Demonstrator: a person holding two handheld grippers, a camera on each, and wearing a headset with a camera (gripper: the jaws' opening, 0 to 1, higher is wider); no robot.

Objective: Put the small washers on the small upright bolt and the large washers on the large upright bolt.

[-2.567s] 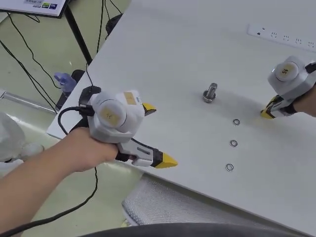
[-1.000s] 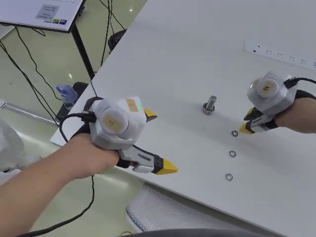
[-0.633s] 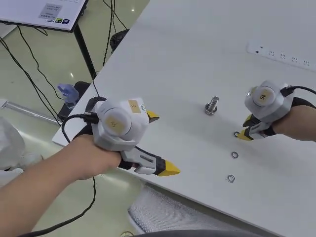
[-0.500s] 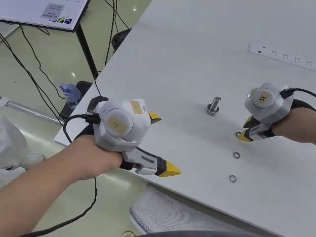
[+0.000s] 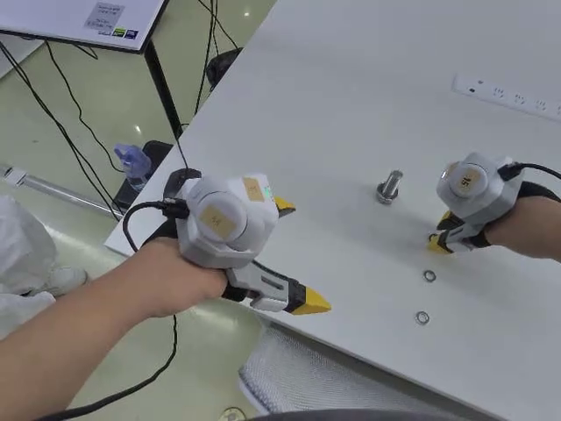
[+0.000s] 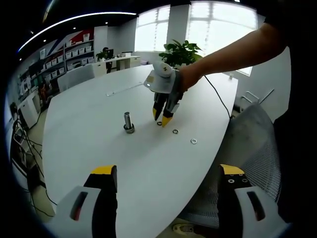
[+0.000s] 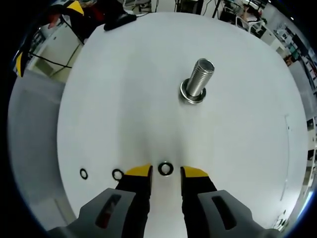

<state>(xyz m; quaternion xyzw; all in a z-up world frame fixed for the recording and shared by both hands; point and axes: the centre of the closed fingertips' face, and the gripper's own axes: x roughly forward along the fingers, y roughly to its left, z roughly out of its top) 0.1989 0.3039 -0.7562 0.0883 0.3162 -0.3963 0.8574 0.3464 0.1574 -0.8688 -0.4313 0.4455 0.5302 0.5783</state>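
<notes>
While the left tool (image 5: 300,256) hangs wide apart (at the surface (image 5: 351,105) edge), the right tool (image 7: 166,172), slightly apart, straddles a washer (image 7: 165,168), seemingly untouched.

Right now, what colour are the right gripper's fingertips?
Yellow: the right gripper shows its fingertips best in the right gripper view.

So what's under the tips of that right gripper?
A washer lies flat on the white table, between the right gripper's open tips. From the head view, the gripper's body hides it.
</notes>
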